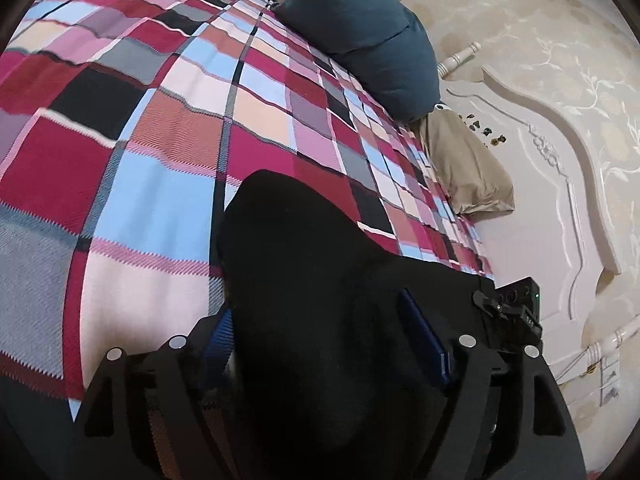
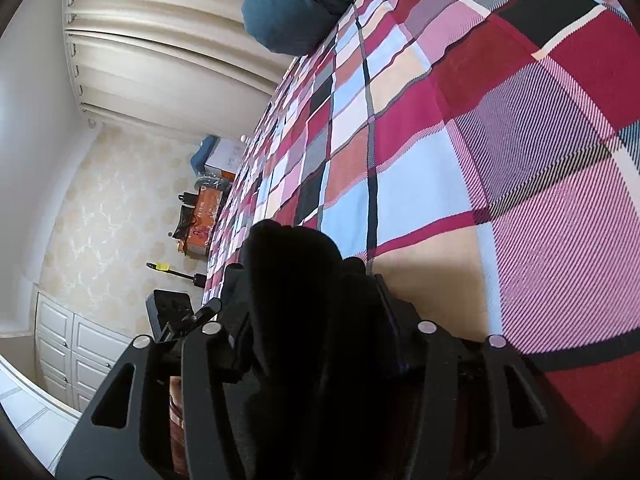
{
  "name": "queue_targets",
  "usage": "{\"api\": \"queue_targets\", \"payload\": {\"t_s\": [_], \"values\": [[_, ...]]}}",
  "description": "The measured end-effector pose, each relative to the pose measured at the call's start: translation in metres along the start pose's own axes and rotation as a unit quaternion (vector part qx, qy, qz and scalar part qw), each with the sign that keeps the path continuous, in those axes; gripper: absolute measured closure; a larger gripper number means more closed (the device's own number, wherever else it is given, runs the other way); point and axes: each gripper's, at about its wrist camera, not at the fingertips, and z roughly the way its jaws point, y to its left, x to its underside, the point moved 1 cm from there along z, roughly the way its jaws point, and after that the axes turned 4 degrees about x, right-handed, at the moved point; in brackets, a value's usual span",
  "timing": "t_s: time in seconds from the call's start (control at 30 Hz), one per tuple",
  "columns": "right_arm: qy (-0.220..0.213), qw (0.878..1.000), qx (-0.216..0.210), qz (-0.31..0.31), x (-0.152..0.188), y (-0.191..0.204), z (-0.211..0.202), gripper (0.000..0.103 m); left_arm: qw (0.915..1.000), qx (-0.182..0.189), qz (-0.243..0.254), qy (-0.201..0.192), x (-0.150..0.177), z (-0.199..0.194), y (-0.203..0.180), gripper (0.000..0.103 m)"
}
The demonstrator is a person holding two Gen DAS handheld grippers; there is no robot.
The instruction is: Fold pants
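The pants [image 1: 304, 264] are black cloth, bunched between the blue-padded fingers of my left gripper [image 1: 320, 320], which is shut on them above the plaid bedspread [image 1: 160, 160]. In the right wrist view, another bunch of the black pants [image 2: 296, 280] fills my right gripper [image 2: 304, 292], which is shut on it and held over the bedspread [image 2: 440, 160]. The other gripper's body [image 1: 512, 312] shows at the right of the left wrist view and at the lower left of the right wrist view [image 2: 172, 316]. The rest of the pants is hidden.
A dark blue pillow [image 1: 368, 40] and a beige pillow [image 1: 464, 168] lie by the white headboard [image 1: 560, 200]. Curtains [image 2: 160, 40], boxes and clutter [image 2: 204, 208] and a white cabinet [image 2: 72, 352] stand beside the bed.
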Motion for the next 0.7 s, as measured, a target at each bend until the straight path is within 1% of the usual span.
{"api": "queue_targets", "payload": {"t_s": [0.2, 0.27, 0.33, 0.4, 0.53, 0.6, 0.7], "values": [[-0.003, 1.000, -0.005, 0.009, 0.010, -0.005, -0.015, 0.049, 0.9994, 0.019, -0.025, -0.012, 0.018, -0.020, 0.005, 0.026], [-0.003, 1.000, -0.009, 0.016, 0.016, -0.008, -0.022, 0.048, 0.9992, 0.025, -0.029, -0.011, 0.029, -0.027, 0.004, 0.026], [-0.002, 1.000, -0.015, 0.023, 0.024, -0.010, -0.030, 0.045, 0.9991, 0.030, -0.029, -0.008, 0.042, -0.032, 0.001, 0.026], [-0.002, 0.999, -0.021, 0.027, 0.035, -0.011, -0.038, 0.042, 0.9992, 0.030, -0.027, -0.005, 0.057, -0.037, -0.005, 0.026], [0.010, 1.000, -0.017, 0.016, 0.061, -0.005, -0.050, 0.037, 0.9990, 0.034, -0.028, -0.001, 0.081, -0.046, -0.014, 0.023], [0.018, 1.000, -0.016, 0.009, 0.074, -0.002, -0.053, 0.037, 0.9986, 0.043, -0.032, -0.002, 0.094, -0.049, -0.019, 0.023], [0.021, 1.000, -0.019, 0.006, 0.088, 0.000, -0.057, 0.037, 0.9983, 0.046, -0.035, -0.010, 0.105, -0.050, -0.024, 0.023]]}}
